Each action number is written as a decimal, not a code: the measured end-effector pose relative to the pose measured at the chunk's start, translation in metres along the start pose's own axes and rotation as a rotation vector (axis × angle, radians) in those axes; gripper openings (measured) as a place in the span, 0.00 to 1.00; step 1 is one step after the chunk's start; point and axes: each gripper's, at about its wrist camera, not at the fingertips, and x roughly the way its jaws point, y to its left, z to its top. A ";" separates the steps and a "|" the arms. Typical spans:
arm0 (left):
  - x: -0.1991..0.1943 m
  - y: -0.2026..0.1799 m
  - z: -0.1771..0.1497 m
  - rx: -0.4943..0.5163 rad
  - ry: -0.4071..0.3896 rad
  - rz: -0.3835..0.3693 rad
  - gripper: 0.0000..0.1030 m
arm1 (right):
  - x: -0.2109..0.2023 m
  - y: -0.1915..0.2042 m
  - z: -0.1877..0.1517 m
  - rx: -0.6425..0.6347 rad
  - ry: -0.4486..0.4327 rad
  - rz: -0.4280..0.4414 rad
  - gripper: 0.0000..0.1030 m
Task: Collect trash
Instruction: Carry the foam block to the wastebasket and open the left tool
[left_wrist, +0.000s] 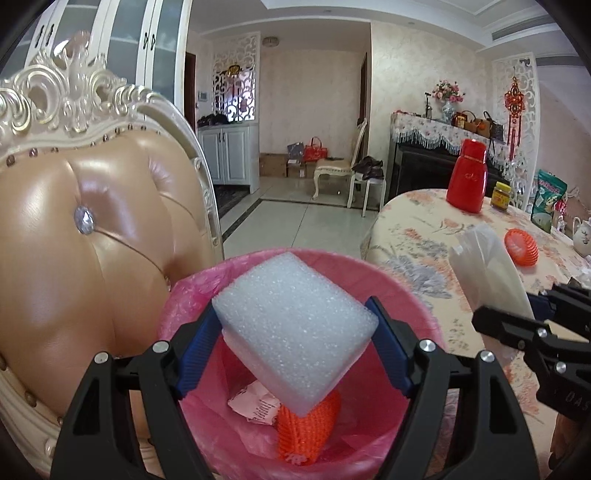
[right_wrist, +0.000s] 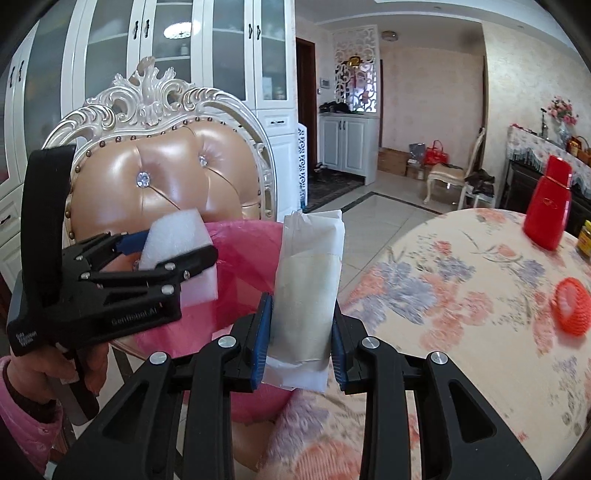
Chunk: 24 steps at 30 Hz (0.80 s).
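Observation:
My left gripper (left_wrist: 295, 350) is shut on a white foam block (left_wrist: 295, 328) and holds it over the pink-lined trash bin (left_wrist: 402, 291). Inside the bin lie an orange foam net (left_wrist: 306, 432) and crumpled paper (left_wrist: 255, 406). My right gripper (right_wrist: 301, 347) is shut on a whitish plastic wrapper (right_wrist: 306, 288), upright, just right of the bin (right_wrist: 243, 254). The left gripper (right_wrist: 177, 254) with the foam block (right_wrist: 173, 236) shows in the right wrist view. The right gripper (left_wrist: 517, 325) and wrapper (left_wrist: 487, 269) show in the left wrist view. Another orange foam net (right_wrist: 570, 312) lies on the table.
A floral-clothed round table (right_wrist: 461, 295) is on the right, with a red bottle (right_wrist: 546, 218), a small jar (left_wrist: 502, 195), a snack bag (left_wrist: 548, 201) and a teapot (left_wrist: 583, 236). A padded ornate chair (left_wrist: 92, 240) stands behind the bin on the left.

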 end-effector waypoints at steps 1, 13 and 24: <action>0.004 0.002 -0.001 -0.004 0.006 0.004 0.73 | 0.005 0.000 0.002 0.004 0.004 0.004 0.28; 0.006 0.031 0.003 -0.088 -0.019 0.107 0.87 | 0.046 0.014 0.002 -0.021 0.043 0.044 0.56; -0.029 0.014 -0.002 -0.094 -0.072 0.116 0.95 | -0.018 -0.025 -0.019 0.046 -0.003 -0.055 0.58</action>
